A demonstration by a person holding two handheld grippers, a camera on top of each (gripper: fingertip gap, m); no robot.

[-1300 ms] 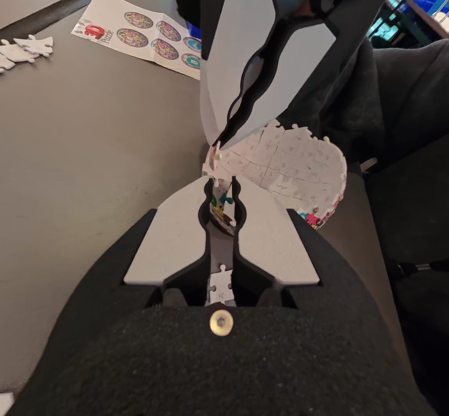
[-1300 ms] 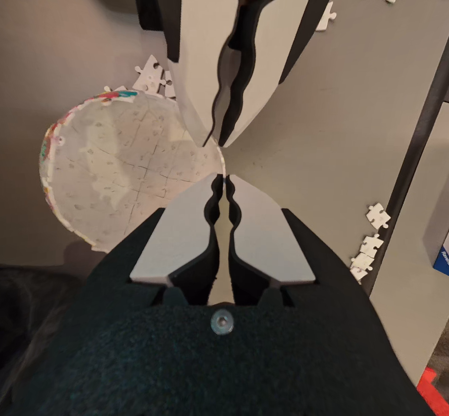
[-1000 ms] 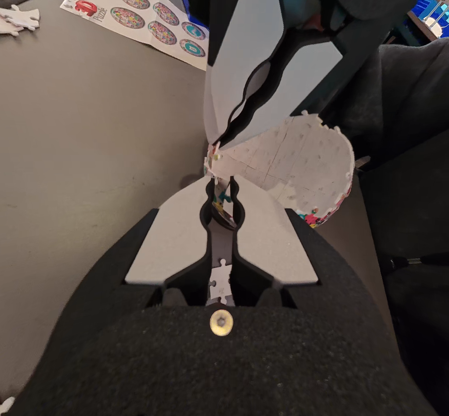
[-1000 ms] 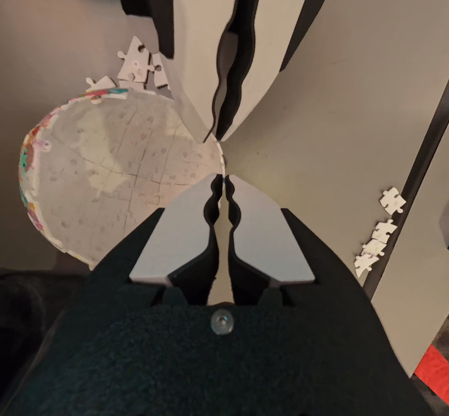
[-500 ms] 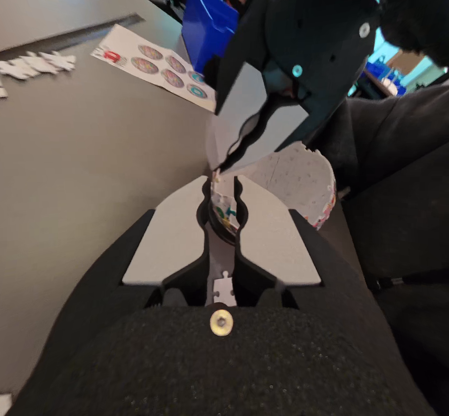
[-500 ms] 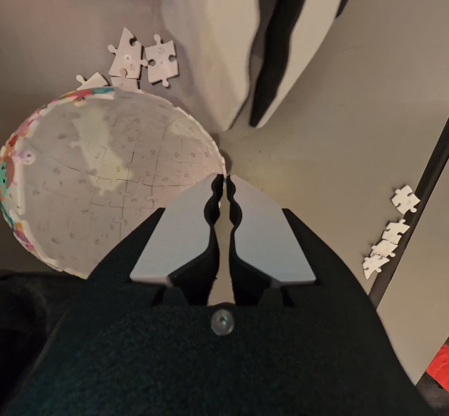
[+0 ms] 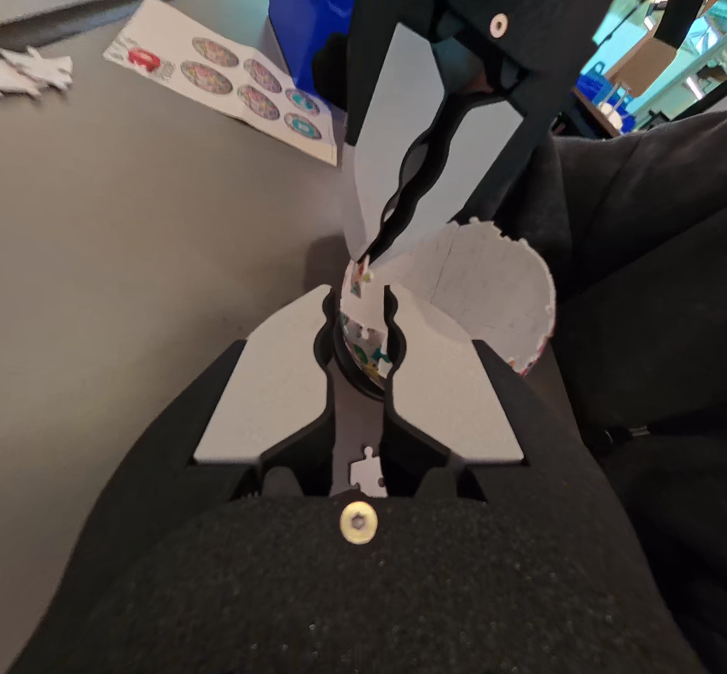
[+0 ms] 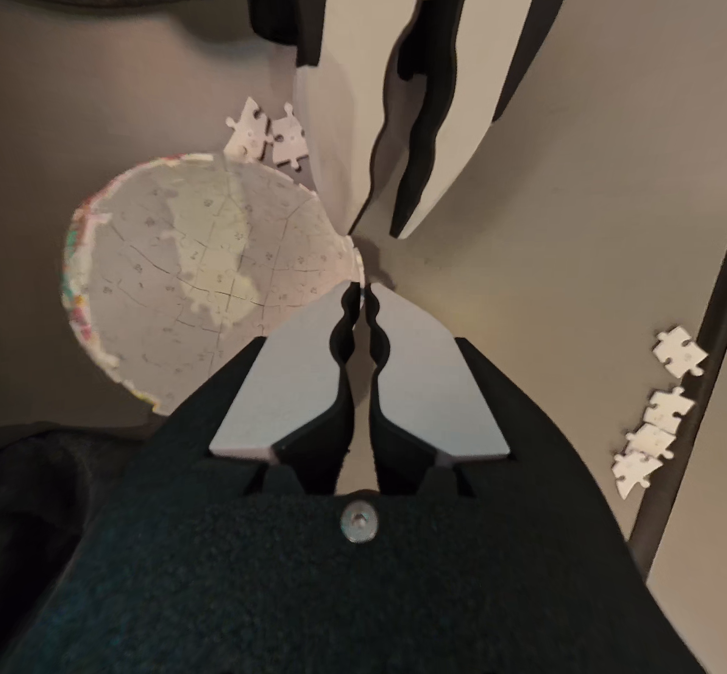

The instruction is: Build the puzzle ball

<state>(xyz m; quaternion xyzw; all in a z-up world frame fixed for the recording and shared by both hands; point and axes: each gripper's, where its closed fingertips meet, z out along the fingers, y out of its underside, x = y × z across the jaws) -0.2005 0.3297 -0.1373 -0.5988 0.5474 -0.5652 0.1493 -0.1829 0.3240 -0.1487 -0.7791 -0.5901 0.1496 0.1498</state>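
A half-built puzzle ball (image 8: 204, 273), an open bowl of joined pieces with a plain white inside and a colourful printed outside, sits on a grey table (image 7: 137, 242); in the right wrist view it fills the 9 o'clock side. The right gripper (image 8: 362, 288) has its fingers nearly closed, pinching the bowl's rim at the edge nearest the table's middle. The left gripper (image 7: 358, 295) stands narrowly parted, straddling the bowl's wall just below that rim; whether its pads press the wall I cannot tell. Two loose pieces (image 8: 267, 136) lie just beyond the bowl at 12 o'clock; four more pieces (image 8: 661, 419) line the table seam at 3 o'clock; one single piece (image 7: 368, 474) lies under the left gripper. An instruction sheet (image 7: 220, 77) and a blue box (image 7: 310, 14) sit at 11 o'clock in the left view.
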